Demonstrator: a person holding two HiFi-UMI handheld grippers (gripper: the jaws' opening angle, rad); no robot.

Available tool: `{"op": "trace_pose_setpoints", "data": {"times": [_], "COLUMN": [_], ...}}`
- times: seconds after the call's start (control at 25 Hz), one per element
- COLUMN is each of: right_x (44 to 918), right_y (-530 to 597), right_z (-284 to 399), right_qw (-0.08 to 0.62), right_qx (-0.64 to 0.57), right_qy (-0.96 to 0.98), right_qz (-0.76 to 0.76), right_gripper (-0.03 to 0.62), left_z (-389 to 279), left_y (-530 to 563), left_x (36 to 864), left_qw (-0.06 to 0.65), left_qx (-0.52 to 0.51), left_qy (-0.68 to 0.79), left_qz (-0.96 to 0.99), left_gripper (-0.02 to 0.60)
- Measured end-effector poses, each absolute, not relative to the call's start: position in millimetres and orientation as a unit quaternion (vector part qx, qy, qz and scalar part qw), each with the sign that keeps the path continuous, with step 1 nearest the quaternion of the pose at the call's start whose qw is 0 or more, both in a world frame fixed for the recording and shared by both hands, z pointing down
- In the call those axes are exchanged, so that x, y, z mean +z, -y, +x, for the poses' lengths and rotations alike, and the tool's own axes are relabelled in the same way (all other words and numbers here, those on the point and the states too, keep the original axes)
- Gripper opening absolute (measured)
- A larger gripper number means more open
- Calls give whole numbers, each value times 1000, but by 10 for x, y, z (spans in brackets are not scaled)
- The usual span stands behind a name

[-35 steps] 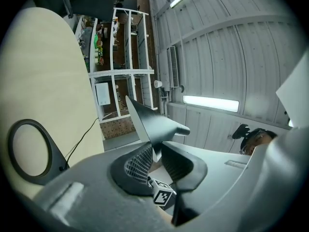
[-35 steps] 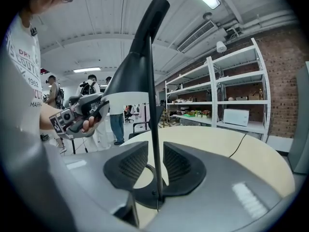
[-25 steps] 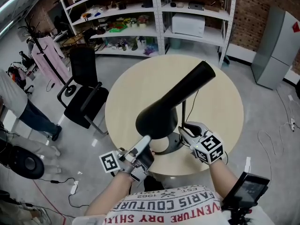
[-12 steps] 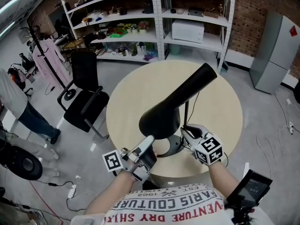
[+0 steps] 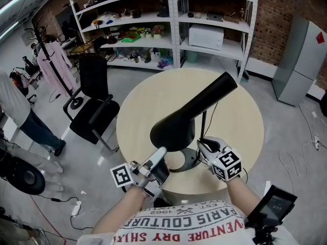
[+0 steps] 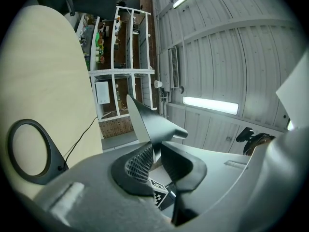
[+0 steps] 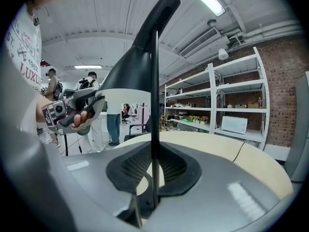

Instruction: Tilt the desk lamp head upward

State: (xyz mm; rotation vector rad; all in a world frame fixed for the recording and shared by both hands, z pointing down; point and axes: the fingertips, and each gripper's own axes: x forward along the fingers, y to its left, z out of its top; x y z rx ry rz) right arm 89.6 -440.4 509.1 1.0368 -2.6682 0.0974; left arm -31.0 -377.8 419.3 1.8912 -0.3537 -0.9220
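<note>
Left gripper (image 5: 161,151) pinches matte black conical lamp head (image 5: 176,129); right gripper (image 5: 201,145) clamps thin stem (image 5: 203,124)

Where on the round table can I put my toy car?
The far half of the table, toward the shelves, is bare, and so is the right side past the lamp head. The near edge is crowded: lamp base, left gripper and right gripper.

T-shirt (image 5: 185,227), red print, upside down in head view: "EST. 1962", "PARIS COUTURE", "VENTURE". Right gripper view, same shirt: "LUXU", "1962".
</note>
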Motion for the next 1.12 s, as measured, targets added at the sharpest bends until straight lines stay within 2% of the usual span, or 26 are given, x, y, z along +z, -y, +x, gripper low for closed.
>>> {"op": "trace_pose_setpoints", "data": {"times": [1.12], "right_x": [5204], "right_y": [4429], "right_z": [751], "right_qw": [151], "right_qx": [44], "right_qy": [923], "right_qz": [352], "right_gripper": [48], "left_z": [-975], "left_y": [3886], "left_x": [3702], "left_qw": [404], "left_qx": [-380], "left_qy": [220], "left_qz": [803], "left_gripper": [38]}}
